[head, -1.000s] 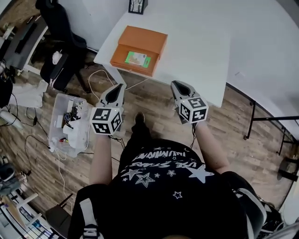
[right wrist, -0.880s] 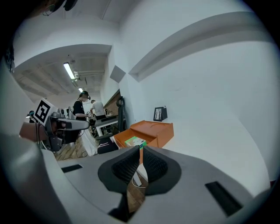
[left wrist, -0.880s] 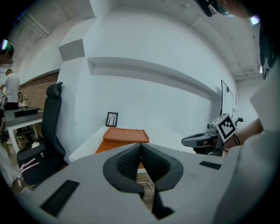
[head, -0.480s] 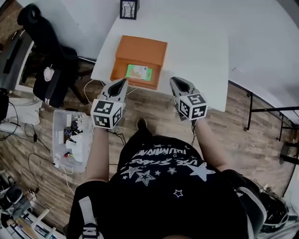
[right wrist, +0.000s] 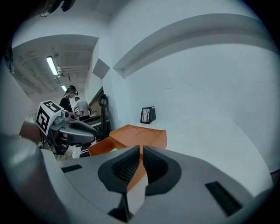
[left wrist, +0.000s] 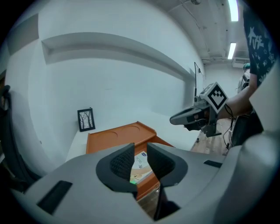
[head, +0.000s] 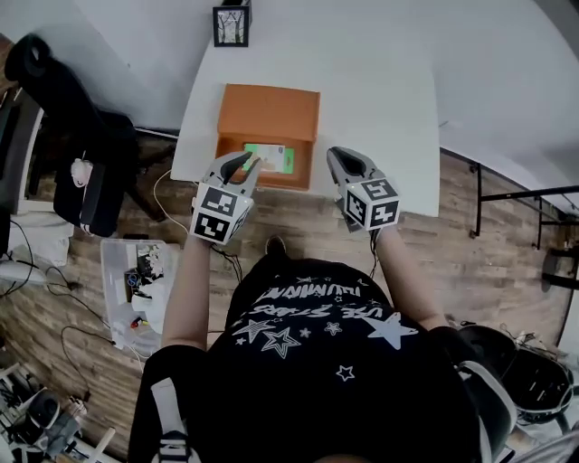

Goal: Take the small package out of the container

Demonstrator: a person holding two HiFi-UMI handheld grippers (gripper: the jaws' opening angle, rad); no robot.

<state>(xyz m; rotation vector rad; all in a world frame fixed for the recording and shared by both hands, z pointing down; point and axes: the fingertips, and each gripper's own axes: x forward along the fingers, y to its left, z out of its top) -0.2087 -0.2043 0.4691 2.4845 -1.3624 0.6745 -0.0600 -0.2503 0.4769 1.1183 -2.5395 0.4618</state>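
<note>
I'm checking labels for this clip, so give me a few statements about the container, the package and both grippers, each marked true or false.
1. The small package lies inside the open orange container. True.
2. The left gripper is clamped on the package. False: its jaws are opening with nothing between them, and it hovers at the container's near edge.
3. The right gripper holds nothing. True: its jaws are together and empty.
4. The picture frame stands on the floor. False: it stands at the far edge of the white table, behind the container.
</note>
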